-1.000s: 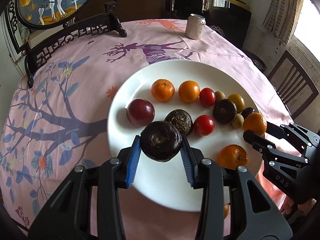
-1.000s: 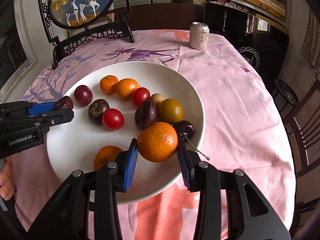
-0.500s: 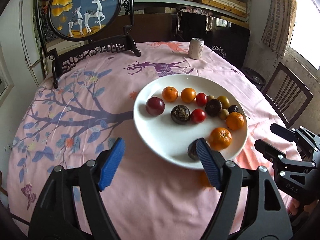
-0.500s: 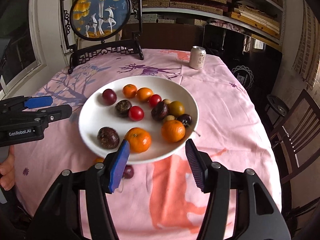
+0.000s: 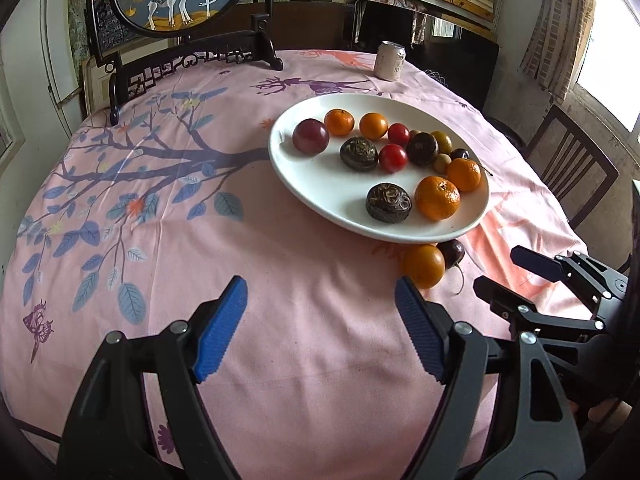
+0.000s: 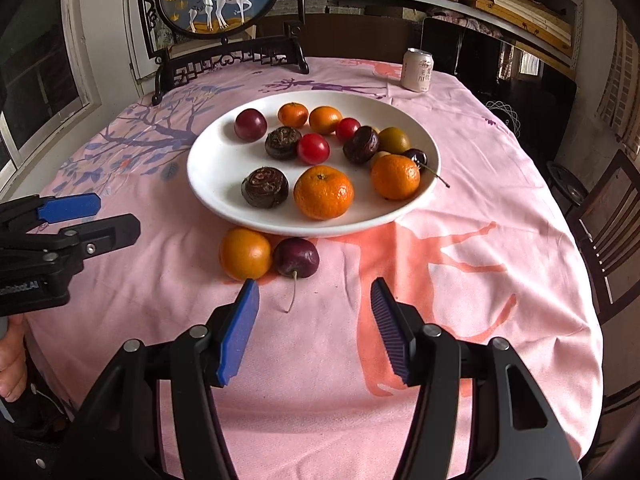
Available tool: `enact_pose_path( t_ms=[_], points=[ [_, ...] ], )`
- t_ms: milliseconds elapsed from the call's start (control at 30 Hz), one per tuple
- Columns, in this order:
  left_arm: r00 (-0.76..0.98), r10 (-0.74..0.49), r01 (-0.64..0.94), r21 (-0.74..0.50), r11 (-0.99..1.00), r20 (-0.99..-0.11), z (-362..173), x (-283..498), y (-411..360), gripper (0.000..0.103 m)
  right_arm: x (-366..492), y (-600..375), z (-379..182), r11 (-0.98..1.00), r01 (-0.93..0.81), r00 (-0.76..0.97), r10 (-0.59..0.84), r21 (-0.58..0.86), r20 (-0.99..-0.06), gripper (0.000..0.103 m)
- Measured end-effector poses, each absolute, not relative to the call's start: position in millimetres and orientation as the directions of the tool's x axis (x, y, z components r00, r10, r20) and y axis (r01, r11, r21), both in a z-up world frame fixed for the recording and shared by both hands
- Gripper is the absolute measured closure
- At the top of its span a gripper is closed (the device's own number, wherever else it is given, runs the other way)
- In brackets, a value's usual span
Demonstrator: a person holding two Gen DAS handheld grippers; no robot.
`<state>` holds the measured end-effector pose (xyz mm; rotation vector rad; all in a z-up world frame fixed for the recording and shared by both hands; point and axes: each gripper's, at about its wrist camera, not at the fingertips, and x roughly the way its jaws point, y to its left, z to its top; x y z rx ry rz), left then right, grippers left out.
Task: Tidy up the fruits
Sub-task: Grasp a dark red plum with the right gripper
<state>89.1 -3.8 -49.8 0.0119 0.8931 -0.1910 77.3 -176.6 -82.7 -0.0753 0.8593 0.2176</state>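
A white plate on the pink tablecloth holds several fruits: oranges, red tomatoes, dark wrinkled passion fruits and a cherry. An orange and a dark cherry lie on the cloth just in front of the plate. My left gripper is open and empty, held back over the cloth. My right gripper is open and empty, just short of the cherry and orange. Each gripper shows at the edge of the other's view.
A drink can stands at the table's far side. A framed deer picture on a dark stand is at the back left. Wooden chairs stand to the right of the table.
Both grippers let go of their fruits, a passion fruit and an orange, onto the plate, opened wide and drew back toward the table's near edge.
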Motion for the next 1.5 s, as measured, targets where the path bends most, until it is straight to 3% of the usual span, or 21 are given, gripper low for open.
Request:
enact_pose_path(
  t_ms=[267,700,933,1500],
  points=[
    [0.600,-0.174,0.189,-0.073,0.979,-0.781,-52,87,-5,0.025,91,-169,-110,0.973,-0.228,0.568,0.145,0.014,-0.810,0.044],
    [0.601,-0.180,0.155,-0.107,0.982,-0.779,-55,83,19,0.025,104,-162,-107,0.970,-0.241,0.576,0.128,-0.018,-0.807,0.042],
    [0.596,-0.188,0.159,-0.114,0.981,-0.781,-57,83,22,0.025,108,-160,-108,0.970,-0.242,0.582,0.128,-0.020,-0.803,0.053],
    [0.588,-0.204,0.167,-0.130,0.977,-0.783,-61,82,26,0.025,115,-158,-108,0.970,-0.241,0.593,0.129,-0.022,-0.795,0.058]
  ],
)
